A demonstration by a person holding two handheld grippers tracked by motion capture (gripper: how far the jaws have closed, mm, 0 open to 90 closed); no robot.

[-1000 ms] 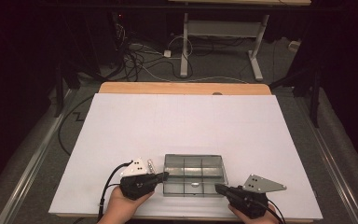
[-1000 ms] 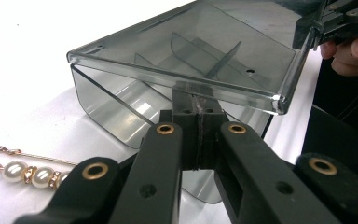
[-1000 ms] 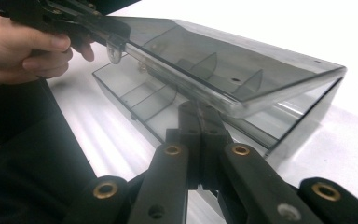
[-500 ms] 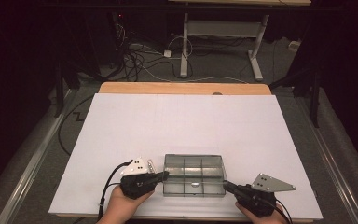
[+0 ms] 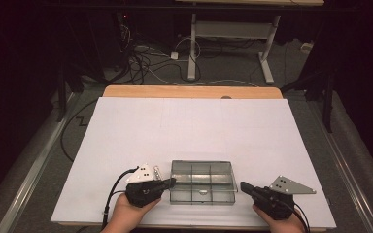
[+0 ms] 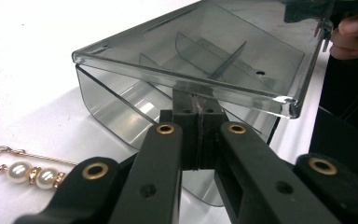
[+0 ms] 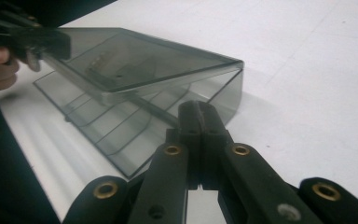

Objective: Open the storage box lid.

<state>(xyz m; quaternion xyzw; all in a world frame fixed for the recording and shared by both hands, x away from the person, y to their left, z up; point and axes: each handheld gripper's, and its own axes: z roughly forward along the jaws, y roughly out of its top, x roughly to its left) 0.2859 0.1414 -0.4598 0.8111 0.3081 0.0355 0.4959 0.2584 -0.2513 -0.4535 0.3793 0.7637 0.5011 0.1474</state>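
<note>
- Left gripper [image 5: 169, 183]: jaws fully closed, empty, tips against the left edge of the smoky plastic box [image 5: 203, 181], under its raised lid [image 6: 200, 56].
- Right gripper [image 5: 245, 187]: jaws fully closed, empty, just right of the box.

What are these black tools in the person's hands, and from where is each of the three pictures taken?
A person sits at a white table and holds a hand-held two-jaw gripper in each hand; there is no robot arm. The high view looks down from above: the left gripper is at the left, the right gripper at the right. The other two pictures come from small cameras riding on each gripper, looking along its black jaws.

Between them stands a smoky clear plastic compartment box with dividers. Its lid is partly raised. The left gripper's shut jaws sit under the lid's edge at the box's side. The right gripper is also shut, close to the box, holding nothing.

Beside the box lies a gold pin with pearls.
</note>
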